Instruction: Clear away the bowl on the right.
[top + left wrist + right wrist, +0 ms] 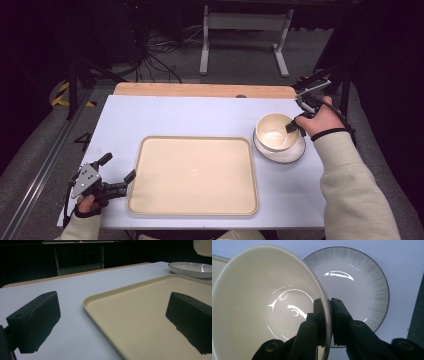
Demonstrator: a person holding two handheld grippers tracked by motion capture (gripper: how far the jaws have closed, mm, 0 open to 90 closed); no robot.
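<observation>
A: Start at the near edge of the table (120,117). What sits closest to the tray (193,175)?

B: The left gripper (118,175), at the tray's near left corner. Its jaws stand wide apart with nothing between them. In the left gripper view (112,322) one jaw hangs over the bare pale tabletop just off the tray's left rim and the other over the tray's cream floor (140,315).

A: Is it touching the tray?

B: I can't tell from the high view; one jaw tip lies right at the rim.

A: And the tray itself?

B: It lies flat in the near middle of the table, a cream rectangle with rounded corners.

A: Farther off, then?

B: Just past the tray's far right corner sits a grey-rimmed plate (295,152), close beside the tray but apart from it. Over the plate is a cream bowl (274,132), held by the right gripper (290,127).

A: How does that gripper hold it?

B: The right gripper view shows it plainly: the right gripper (329,315) is clamped on the bowl's wall (262,302), one jaw inside the rim and one outside. The bowl is tilted, its opening turned toward the camera, and the plate (362,285) shows behind and below it.

A: Is the bowl resting on the plate?

B: From the left gripper view the bowl's underside (203,247) hangs above the plate (190,268) with a dark gap between, so it is clear of it.
</observation>
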